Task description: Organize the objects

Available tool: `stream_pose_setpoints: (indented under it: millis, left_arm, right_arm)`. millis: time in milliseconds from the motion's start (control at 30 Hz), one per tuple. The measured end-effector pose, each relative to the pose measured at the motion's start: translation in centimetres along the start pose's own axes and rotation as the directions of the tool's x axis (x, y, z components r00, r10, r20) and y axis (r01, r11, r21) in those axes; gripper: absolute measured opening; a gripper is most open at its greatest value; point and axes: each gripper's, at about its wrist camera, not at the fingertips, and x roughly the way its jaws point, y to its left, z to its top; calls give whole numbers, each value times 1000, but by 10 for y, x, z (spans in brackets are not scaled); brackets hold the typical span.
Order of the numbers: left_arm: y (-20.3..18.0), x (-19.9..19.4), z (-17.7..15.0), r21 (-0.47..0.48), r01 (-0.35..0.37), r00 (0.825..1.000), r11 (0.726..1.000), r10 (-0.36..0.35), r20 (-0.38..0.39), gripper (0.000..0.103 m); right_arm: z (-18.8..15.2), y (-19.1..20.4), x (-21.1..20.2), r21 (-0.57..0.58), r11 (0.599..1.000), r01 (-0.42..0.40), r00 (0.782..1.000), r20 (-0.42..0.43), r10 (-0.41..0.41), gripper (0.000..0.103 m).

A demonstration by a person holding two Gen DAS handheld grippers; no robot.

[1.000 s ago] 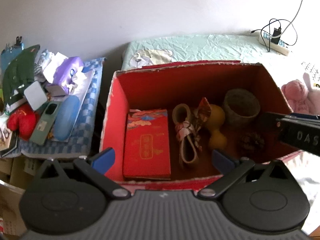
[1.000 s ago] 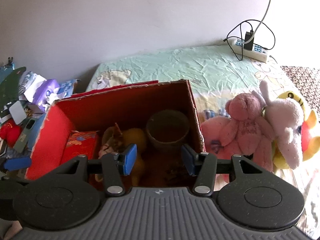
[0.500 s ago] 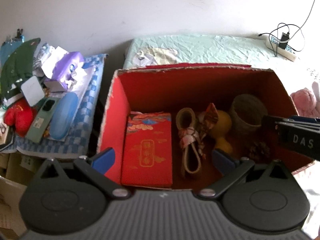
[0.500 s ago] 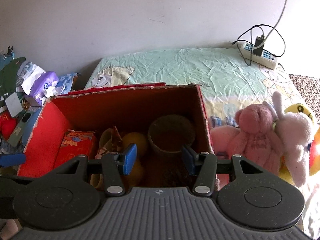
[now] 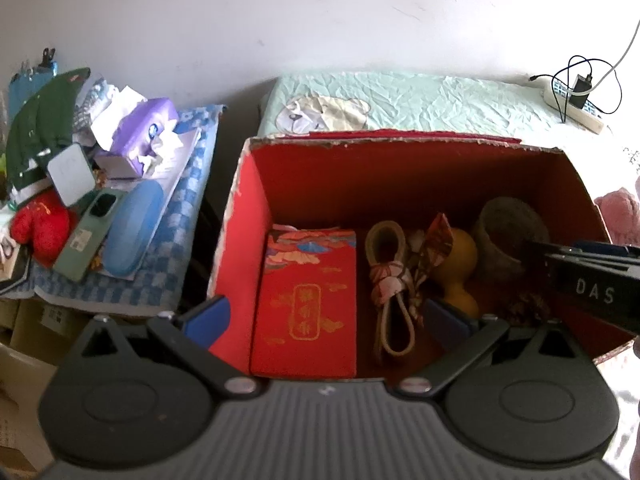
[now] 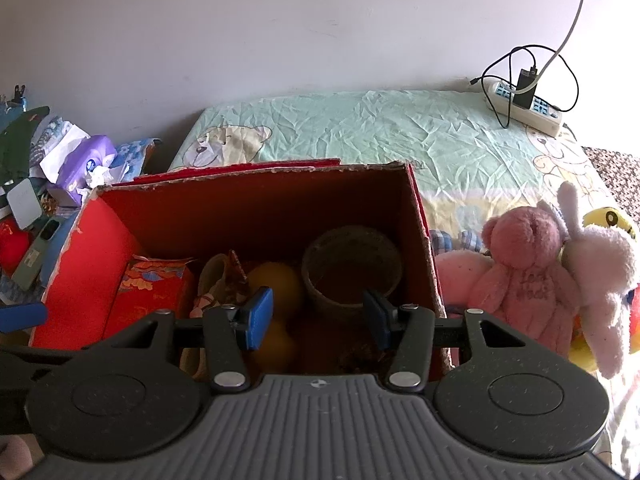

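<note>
Both my grippers, left (image 5: pixel 326 316) and right (image 6: pixel 318 318), hover with fingers apart, empty, over the torn-rimmed red box (image 5: pixel 244 216); its back half is bare.

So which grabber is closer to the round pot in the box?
The right gripper: it hangs open right in front of the pot. The left gripper, also open, sits off to the pot's left, over the red packet.

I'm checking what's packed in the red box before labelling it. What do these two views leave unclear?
- Pine cone, left wrist view: dark, partly behind the right hand-held gripper.
- Woven cup contents: shadowed in both views.
- Gourd lower half, right wrist view: hidden by a fingertip.
- Red packet characters: too small to read.
- Red box near wall: cut off by both gripper bodies.
</note>
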Motion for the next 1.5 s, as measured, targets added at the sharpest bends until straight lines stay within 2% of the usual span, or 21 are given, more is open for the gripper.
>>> stream_pose_setpoints:
  millis: [600,1100,1300,1500]
  left_arm:
    - [-11,5,1,28,-34,999,999,33,12,102]
    - [-8,1,3,19,-74,996,997,74,45,103]
    - [-8,-2,0,18,-64,996,998,63,59,103]
    - [-13,1,-3,25,-83,996,996,82,39,103]
  right_arm:
    - [-2,-12,-5,35,998,-47,999,0,47,53]
    - [0,-8,-8,9,999,-45,999,10,45,53]
    - [-6,-13,-9,32,998,-44,999,7,44,54]
    - [-6,-14,-8,44,998,-50,999,4,50,54]
